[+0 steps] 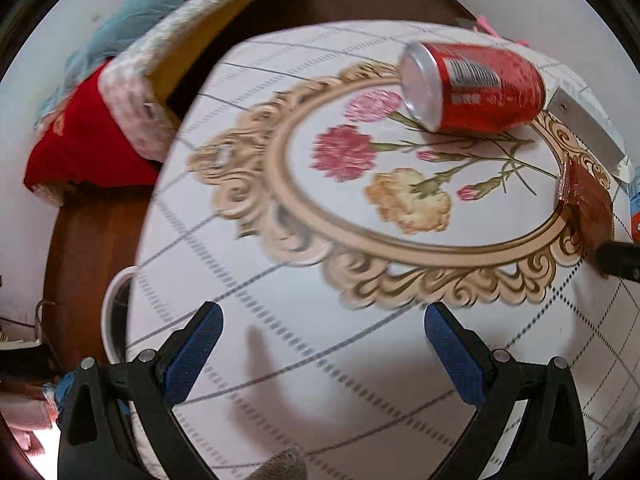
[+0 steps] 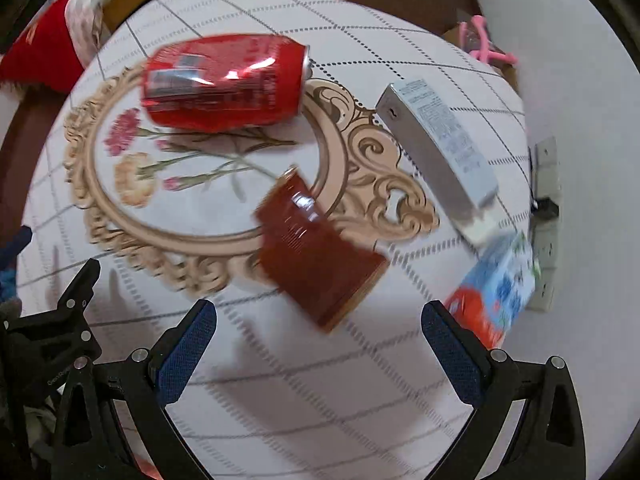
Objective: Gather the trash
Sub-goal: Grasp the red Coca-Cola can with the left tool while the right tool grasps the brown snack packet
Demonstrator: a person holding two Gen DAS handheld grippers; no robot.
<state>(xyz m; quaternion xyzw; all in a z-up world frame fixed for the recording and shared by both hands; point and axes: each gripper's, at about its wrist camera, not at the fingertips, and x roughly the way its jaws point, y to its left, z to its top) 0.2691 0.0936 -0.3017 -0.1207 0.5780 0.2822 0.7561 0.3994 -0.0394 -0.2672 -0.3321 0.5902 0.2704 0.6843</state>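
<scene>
Two views are showing the same round surface (image 1: 280, 360) with a flower cloth.

From the left wrist camera, the left tongs (image 1: 322, 344) are standing wide apart and holding nothing, above a bare part of the cloth. The red can (image 1: 476, 86) is lying on its side at the far edge of the flower frame, well apart from the tongs, with its silver end turned toward the camera. It is probably empty, so light, thin-walled and smooth; it is likely to roll and to dent. I would take it across the middle of the body, with gentle pressure. At the right edge, a brown packet (image 1: 584, 200) and a grey box (image 1: 588, 128) are partly showing.

From the right wrist camera, the right tongs (image 2: 318, 350) are also spread apart and empty. The brown packet (image 2: 320, 248) is lying flat just ahead of them, nearest of all. It is looking glossy, maybe plastic-wrapped, though the blur is hiding the details; a flat slippery thing is best pinched at a raised edge. The grey box (image 2: 436, 148) is lying further right, stiff and easy to hold by its long sides. The small blue and red carton (image 2: 496, 292) is near the right finger. The red can (image 2: 224, 84) is lying beyond.
</scene>
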